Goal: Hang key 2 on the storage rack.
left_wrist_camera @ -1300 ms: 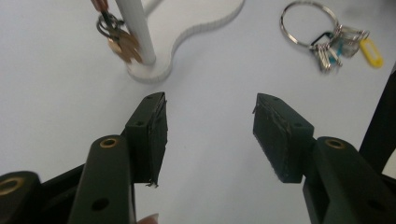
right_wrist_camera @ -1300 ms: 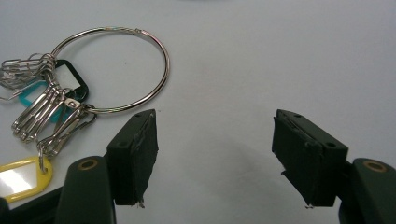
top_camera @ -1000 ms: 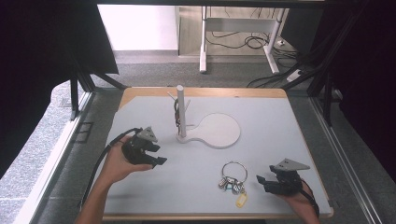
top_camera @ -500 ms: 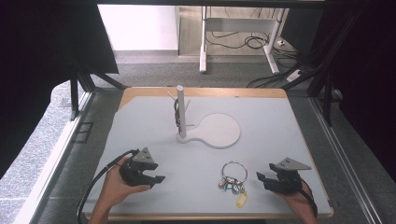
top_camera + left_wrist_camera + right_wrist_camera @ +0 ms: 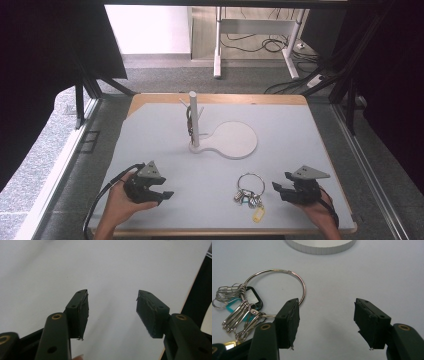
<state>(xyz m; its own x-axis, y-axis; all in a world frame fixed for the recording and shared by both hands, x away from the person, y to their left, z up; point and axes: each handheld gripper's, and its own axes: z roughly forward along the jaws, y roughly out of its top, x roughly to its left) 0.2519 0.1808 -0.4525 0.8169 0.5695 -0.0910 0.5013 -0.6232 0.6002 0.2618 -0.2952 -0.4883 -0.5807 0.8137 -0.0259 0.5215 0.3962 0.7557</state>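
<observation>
Gaping empty, both grippers' matte black jaws beside shiny wire key ring on smooth table.

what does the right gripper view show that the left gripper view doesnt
Right gripper view: a large silver metal key ring with snap hooks and coloured plastic tags, lying beside the right tool, plus the white round base edge. Left gripper view: the left tool over bare surface and the table's dark edge. Both: open black jaws and the pale grey tabletop.

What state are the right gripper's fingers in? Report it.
Open. In the right gripper view the right gripper has a wide gap of bare table between its fingers, and the key ring lies flat beside them, ungripped.
</observation>
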